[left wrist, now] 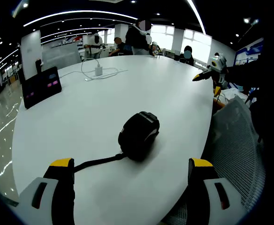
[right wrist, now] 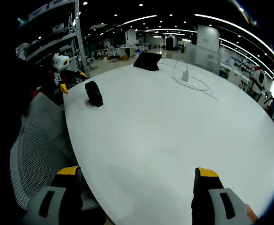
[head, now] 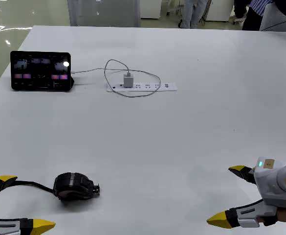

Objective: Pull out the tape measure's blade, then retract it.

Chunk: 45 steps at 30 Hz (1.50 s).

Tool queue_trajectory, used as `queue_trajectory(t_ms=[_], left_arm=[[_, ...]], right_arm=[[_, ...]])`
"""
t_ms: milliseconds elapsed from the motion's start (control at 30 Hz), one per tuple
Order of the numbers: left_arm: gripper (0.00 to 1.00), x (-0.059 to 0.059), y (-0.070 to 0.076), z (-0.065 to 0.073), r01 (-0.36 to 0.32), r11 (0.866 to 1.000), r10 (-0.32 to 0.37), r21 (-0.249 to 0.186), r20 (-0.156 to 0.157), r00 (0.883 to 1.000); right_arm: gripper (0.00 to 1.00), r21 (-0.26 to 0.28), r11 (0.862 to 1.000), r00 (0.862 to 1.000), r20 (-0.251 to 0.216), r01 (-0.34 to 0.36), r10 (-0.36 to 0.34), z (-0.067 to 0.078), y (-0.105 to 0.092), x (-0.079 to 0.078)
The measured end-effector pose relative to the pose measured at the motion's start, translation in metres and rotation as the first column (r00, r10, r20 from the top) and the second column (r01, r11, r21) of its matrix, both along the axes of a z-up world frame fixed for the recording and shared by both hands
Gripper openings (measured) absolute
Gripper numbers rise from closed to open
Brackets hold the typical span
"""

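The black tape measure (head: 74,186) lay on the white table (head: 182,137) near its front edge, toward the left side. The left gripper (head: 23,202) was just beside it with its fingers wide apart, holding nothing. The black strap (head: 33,184) of the tape measure reached toward one yellow fingertip (head: 6,179); I cannot tell if they touched. The right gripper (head: 227,195) was at the front edge on the right side, well apart from the tape measure, also spread open and empty. A tablet (head: 41,71) and a power strip (head: 142,86) were near the far edge.
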State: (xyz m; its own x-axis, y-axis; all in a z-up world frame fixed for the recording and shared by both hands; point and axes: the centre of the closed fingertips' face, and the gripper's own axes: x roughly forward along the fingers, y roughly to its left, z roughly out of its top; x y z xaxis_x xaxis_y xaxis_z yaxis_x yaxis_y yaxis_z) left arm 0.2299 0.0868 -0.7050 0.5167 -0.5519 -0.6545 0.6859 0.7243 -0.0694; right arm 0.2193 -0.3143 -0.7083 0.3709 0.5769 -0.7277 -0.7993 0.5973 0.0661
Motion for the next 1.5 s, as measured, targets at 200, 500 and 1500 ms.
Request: queue_trajectory(t_ms=[200,500,1500], left_arm=[[0.99,0.001,-0.002,0.001,0.006,1.0,-0.006,-0.003,0.001,1.0],[0.99,0.005,-0.002,0.003,0.02,1.0,-0.02,0.0,0.007,1.0],[0.99,0.011,-0.001,0.0,0.137,0.989,-0.138,0.055,0.005,0.99]], right_arm=[[0.99,0.001,1.0,1.0,-0.006,0.005,-0.005,-0.001,-0.001,-0.003],[0.99,0.004,1.0,1.0,0.0,0.016,-0.016,0.0,0.0,-0.003],[0.99,0.009,0.996,0.996,0.024,-0.088,0.088,0.002,0.021,0.002]])
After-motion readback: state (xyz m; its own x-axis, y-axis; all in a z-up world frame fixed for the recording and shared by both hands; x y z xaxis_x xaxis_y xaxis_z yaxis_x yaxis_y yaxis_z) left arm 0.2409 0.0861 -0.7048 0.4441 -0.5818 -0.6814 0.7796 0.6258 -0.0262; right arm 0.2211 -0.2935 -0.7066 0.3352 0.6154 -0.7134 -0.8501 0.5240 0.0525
